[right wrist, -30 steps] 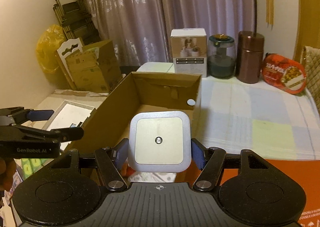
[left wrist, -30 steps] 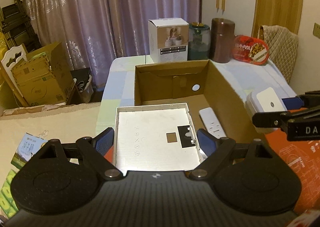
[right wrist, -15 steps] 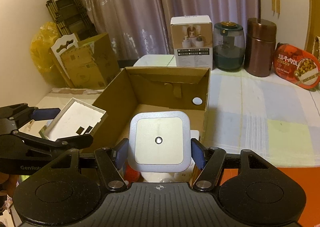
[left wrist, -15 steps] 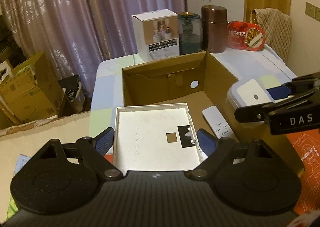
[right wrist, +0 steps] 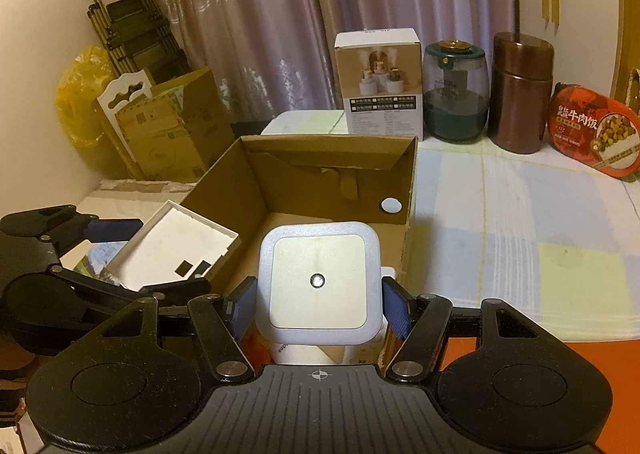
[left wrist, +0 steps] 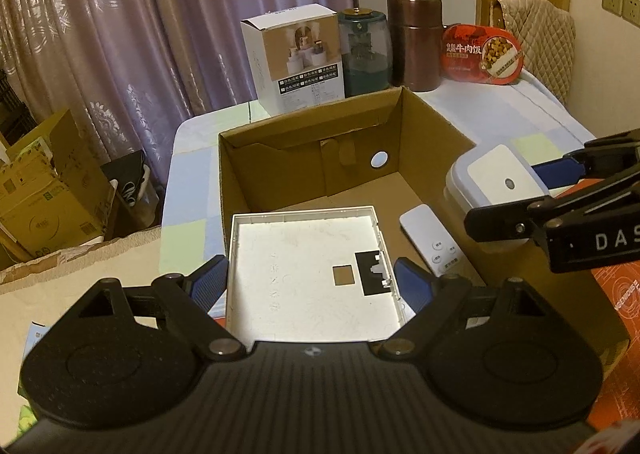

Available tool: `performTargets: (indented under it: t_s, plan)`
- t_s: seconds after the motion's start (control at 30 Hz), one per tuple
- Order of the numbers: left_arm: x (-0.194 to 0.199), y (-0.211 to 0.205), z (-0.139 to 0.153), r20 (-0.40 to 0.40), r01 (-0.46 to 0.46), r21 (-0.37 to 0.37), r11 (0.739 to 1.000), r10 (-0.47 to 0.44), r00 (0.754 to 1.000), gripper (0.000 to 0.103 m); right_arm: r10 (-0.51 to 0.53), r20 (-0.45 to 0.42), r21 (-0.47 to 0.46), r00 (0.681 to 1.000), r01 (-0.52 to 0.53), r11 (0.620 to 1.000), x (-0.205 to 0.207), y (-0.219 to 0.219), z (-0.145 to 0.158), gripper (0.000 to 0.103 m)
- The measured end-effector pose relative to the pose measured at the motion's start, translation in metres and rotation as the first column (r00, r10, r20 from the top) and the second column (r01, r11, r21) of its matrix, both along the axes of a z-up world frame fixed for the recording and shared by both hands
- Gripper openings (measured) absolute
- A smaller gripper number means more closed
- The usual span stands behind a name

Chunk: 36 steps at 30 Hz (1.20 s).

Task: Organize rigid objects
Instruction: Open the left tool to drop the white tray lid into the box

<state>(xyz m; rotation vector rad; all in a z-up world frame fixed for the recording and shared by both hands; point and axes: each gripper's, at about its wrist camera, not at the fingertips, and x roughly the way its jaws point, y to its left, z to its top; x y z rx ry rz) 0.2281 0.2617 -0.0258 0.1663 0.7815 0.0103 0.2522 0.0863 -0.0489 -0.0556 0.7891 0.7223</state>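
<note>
Now the left gripper (left wrist: 312,282) pinches a flat white plastic tray (left wrist: 308,274); the right gripper (right wrist: 318,306) pinches a square grey-rimmed white device (right wrist: 318,282). Ahead of both sits an open brown cardboard box (left wrist: 436,125) (white remote (left wrist: 430,240) inside). Released together, the pieces could collide or strike the remote.

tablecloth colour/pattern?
Pale checks of blue, green and white on the tablecloth; the right wrist view shows it best.

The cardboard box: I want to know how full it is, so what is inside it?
In the cardboard box, a white remote lies on the floor. The held white tray and square device cover its near part.
</note>
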Motion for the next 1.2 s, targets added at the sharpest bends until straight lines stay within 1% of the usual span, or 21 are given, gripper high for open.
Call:
performTargets:
  t_s: [0.23,0.33,0.67,1.07,1.2]
  plan:
    - [0.003,0.000,-0.001,0.001,0.004,0.005,1.000,-0.004,1.000,0.087,-0.006,0.000,0.003,1.000,0.006,1.000,0.002,0.000,0.000,0.062]
    - [0.006,0.003,-0.002,0.005,-0.006,-0.012,1.000,0.006,1.000,0.087,-0.007,-0.001,0.005,1.000,0.007,1.000,0.001,0.000,0.001,0.062]
    - [-0.005,0.011,0.009,0.039,-0.047,-0.014,0.999,0.047,0.998,0.087,-0.011,-0.006,0.012,1.000,0.011,1.000,0.001,-0.001,0.002,0.062]
    - [-0.017,0.010,0.016,0.051,-0.044,-0.013,0.999,0.045,0.998,0.087,-0.002,0.007,0.014,1.000,0.002,1.000,0.003,0.010,0.008,0.062]
    - [-0.017,0.011,0.016,0.047,-0.046,-0.013,0.999,0.047,0.998,0.087,0.005,0.001,0.009,1.000,-0.005,1.000,0.004,0.015,0.006,0.062]
